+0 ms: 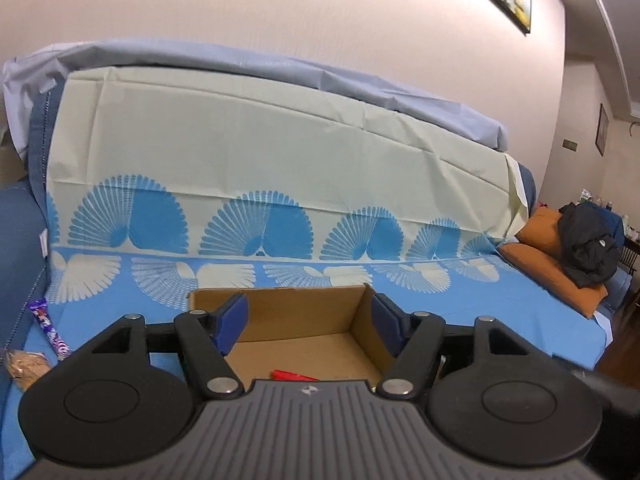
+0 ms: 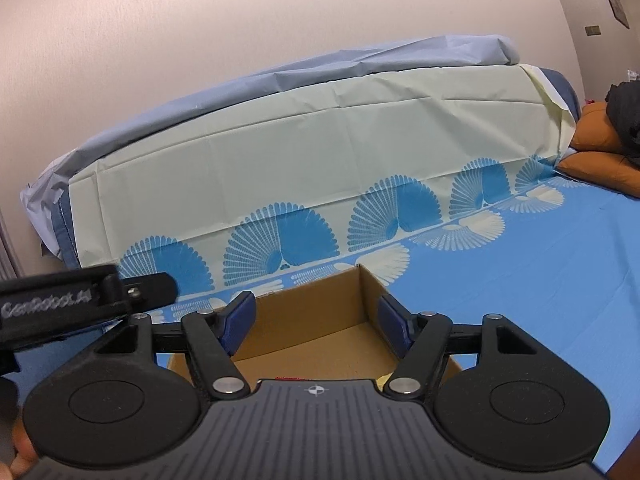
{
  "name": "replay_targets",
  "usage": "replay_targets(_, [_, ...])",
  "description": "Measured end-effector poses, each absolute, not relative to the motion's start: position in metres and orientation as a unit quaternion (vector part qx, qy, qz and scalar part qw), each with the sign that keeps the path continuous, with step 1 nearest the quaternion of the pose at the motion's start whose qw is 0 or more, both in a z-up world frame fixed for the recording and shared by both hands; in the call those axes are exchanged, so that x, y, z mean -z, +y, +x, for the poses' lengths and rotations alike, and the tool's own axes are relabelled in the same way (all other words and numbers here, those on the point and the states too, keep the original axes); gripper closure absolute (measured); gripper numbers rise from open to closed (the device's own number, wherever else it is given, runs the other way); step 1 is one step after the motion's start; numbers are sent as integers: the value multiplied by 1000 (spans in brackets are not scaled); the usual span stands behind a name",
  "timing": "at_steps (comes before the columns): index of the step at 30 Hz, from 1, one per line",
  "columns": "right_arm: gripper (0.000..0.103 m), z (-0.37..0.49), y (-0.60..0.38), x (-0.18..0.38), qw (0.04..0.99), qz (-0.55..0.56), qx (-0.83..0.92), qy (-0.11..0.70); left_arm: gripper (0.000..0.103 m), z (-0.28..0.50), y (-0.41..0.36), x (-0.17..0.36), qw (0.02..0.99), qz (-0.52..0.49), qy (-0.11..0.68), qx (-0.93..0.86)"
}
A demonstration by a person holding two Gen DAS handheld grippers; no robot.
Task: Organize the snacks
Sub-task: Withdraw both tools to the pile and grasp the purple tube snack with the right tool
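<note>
Both grippers, left gripper (image 1: 308,322) and right gripper (image 2: 318,320), spread and empty above the cardboard box (image 1: 280,312); 1 red packet (image 1: 294,376) boxed, purple bar (image 1: 50,328) and biscuit pack (image 1: 26,364) remaining near the bedspread's (image 1: 520,312) left edge.

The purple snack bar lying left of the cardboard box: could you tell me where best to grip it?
Grip the purple snack bar across its narrow middle, coming from above with the open left gripper. It lies flat on the blue cloth, long and slim, beside the wrapped biscuit pack, so the long edges are free.
</note>
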State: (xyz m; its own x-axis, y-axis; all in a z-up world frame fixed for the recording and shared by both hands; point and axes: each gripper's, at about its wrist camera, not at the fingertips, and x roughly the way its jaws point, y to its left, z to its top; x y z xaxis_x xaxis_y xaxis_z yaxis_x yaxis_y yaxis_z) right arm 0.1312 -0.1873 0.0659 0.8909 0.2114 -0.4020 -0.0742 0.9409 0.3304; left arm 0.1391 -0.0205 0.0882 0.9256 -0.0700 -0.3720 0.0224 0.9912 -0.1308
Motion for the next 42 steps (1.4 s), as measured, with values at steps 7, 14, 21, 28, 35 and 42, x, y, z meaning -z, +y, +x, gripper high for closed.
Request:
replay_targets(7, [34,125,-173,-62,963,121,-83,226,35,91,37,-53,967,-56,240,63])
replay_targets(14, [35,106,-147,-53,961,79,-125,233,57,26,116,18,964,-13,264,18])
replay_targets(21, [65,84,-122,-46,949,83,-197,233,73,10,165,31,963,-124,234,-52])
replay_targets(28, [65,64,-76,-42,939,46,-253,228,69,13,172,36,954,-131,264,-58])
replay_targets(35, [65,53,-32,-38,914,5,-311,261,69,19,190,44,937,-176,291,-82])
replay_targets(42, [66,86,25,-41,885,10,-341,317,69,19,198,46,932,-189,294,-96])
